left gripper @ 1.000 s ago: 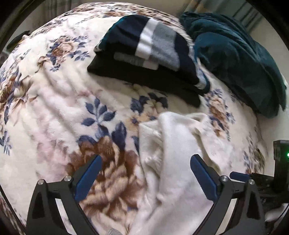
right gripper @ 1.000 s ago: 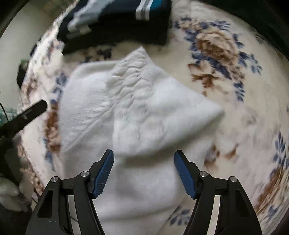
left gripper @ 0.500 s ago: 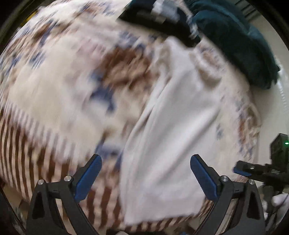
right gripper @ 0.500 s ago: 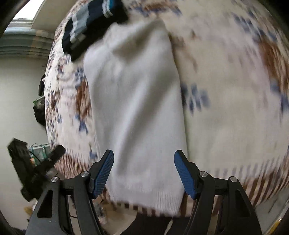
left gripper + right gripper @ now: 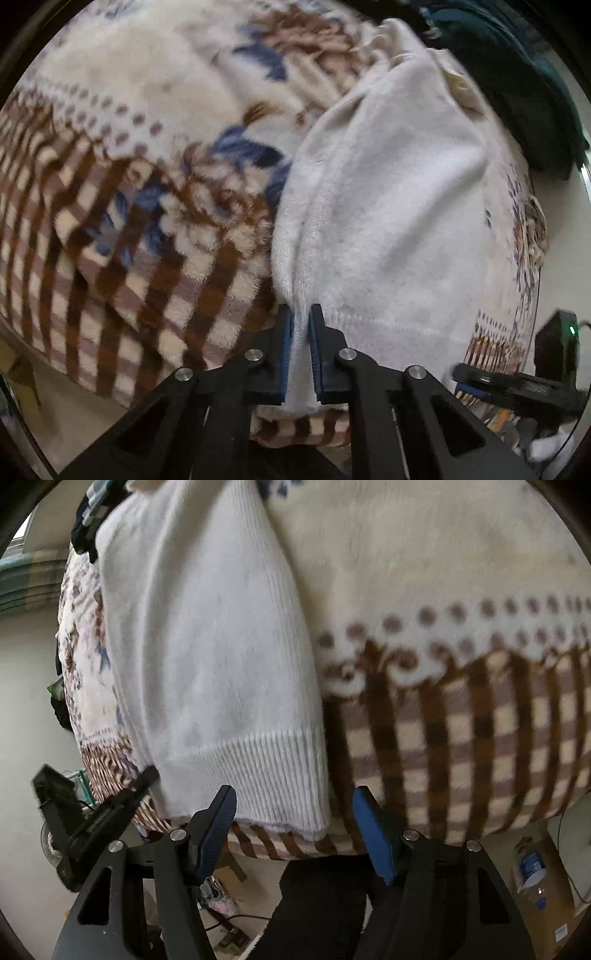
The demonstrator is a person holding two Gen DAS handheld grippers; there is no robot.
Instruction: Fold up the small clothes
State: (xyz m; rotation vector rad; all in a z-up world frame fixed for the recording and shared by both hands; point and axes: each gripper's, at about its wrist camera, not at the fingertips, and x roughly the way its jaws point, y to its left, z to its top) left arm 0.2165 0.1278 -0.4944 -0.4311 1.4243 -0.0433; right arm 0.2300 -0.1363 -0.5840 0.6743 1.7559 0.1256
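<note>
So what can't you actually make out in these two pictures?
- Left wrist view: the white knit sweater's pinched hem corner is hidden between the left gripper's jaws.
- Right wrist view: the dark striped folded clothes are cut off by the lens edge.
- Right wrist view: the floral plush blanket's pattern is blurred.

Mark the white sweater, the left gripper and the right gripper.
white sweater (image 5: 388, 221), left wrist view, middle of the body.
left gripper (image 5: 302, 325), left wrist view, between fingertips.
right gripper (image 5: 293, 805), right wrist view, between fingertips.
</note>
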